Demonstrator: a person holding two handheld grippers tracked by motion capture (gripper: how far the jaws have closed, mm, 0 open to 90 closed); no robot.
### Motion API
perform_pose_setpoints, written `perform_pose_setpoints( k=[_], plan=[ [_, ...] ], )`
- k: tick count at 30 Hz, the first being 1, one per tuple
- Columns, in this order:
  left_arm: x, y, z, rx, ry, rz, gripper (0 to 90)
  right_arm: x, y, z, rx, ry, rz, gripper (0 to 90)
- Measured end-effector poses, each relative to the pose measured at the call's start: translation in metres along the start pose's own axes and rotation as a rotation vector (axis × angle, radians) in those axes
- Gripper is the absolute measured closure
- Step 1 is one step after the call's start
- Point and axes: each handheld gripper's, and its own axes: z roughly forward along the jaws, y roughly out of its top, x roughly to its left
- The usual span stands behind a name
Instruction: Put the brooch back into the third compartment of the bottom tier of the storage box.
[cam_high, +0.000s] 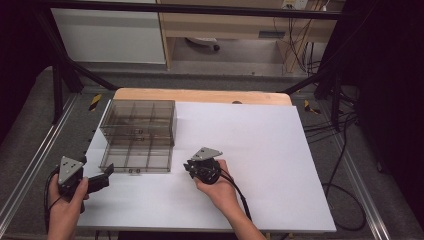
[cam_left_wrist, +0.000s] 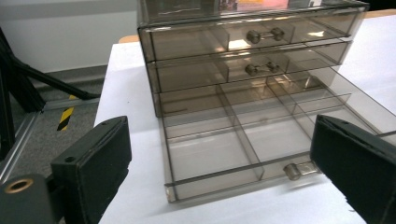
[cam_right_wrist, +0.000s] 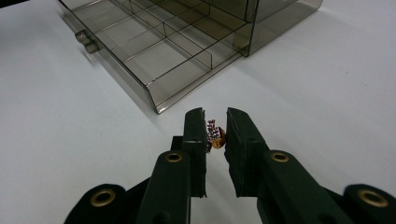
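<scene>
A smoky see-through drawer cabinet (cam_high: 140, 119) stands at the table's back left, its bottom drawer (cam_high: 136, 159) pulled out toward me. The drawer's compartments (cam_left_wrist: 233, 140) look bare, and its knob (cam_left_wrist: 293, 171) sits at the front. My left gripper (cam_high: 106, 175) rests at the table's left edge, pointing at the drawer; its jaws (cam_left_wrist: 219, 125) stand wide open with nothing between them. My right gripper (cam_high: 191, 168) hovers just right of the drawer's front corner. Its jaws (cam_right_wrist: 215, 115) are shut on a small sparkly orange trinket (cam_right_wrist: 215, 135), close to the drawer's corner (cam_right_wrist: 156, 105).
A white sheet (cam_high: 260, 150) covers the table, with a wooden strip (cam_high: 200, 95) at the back. Metal frame rails (cam_high: 30, 160) run along the left and right. Black cables (cam_high: 340, 150) trail on the floor at the right.
</scene>
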Motion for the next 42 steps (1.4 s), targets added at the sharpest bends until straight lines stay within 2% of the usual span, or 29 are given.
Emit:
perform_pose_setpoints(
  k=[9,22,28,34,42],
  plan=[
    [0.0,0.0,-0.003,-0.003,0.002,0.002,5.8,0.004,0.001,0.003,0.004,0.004,-0.009,78.5],
    [0.003,0.0,-0.002,-0.003,0.013,-0.004,5.8,0.004,0.009,0.006,0.013,-0.003,-0.053,78.5],
    [0.004,-0.001,-0.002,-0.002,0.014,-0.009,5.8,-0.002,0.015,0.004,0.005,-0.012,-0.038,78.4],
    [0.004,-0.001,-0.001,0.0,0.013,-0.01,5.8,-0.005,0.029,0.002,-0.022,-0.017,-0.045,78.4],
    [0.004,-0.001,-0.002,-0.002,0.016,-0.01,5.8,-0.008,0.037,0.003,-0.035,-0.02,-0.038,78.4]
  ],
)
